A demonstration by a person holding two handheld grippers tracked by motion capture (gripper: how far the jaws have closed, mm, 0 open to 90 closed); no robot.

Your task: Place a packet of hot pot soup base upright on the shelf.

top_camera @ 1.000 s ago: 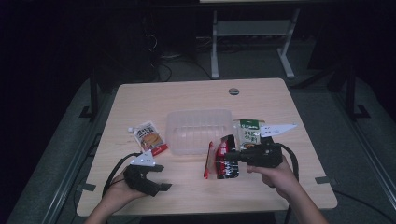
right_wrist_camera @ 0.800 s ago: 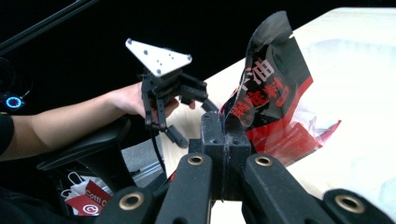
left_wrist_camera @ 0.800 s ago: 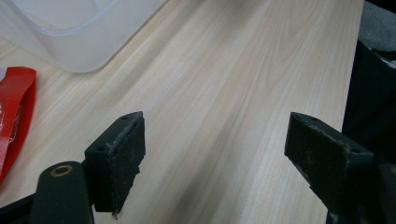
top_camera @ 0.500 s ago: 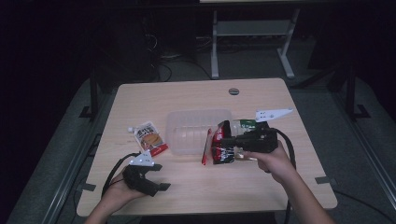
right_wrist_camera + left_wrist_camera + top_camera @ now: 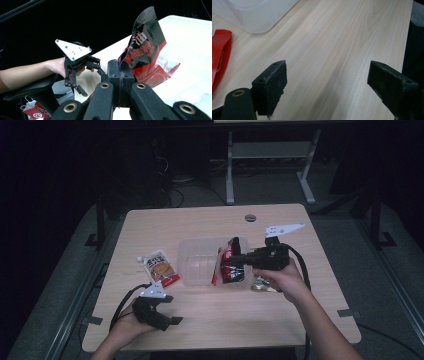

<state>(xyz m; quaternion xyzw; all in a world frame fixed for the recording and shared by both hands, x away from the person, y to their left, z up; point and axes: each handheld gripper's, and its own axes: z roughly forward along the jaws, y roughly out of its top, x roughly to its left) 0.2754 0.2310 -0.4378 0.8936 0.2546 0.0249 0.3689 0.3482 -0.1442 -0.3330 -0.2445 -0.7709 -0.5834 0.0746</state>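
Dim room. Pale wood table (image 5: 165, 227), round grommet (image 5: 250, 217) near far edge. Grey floor (image 5: 385, 285); white frame (image 5: 267, 162) behind, possibly a shelf stand.

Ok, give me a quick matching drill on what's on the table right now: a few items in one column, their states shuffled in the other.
Things:
1. red and black packet
2. clear container
3. orange packet
4. left gripper

States:
A. lying flat on the table, left of the container
B. open, nothing between its jaws
C. pinched by the right gripper, lifted at the container's right end
D. standing mid-table

Pairs: 1-C, 2-D, 3-A, 4-B
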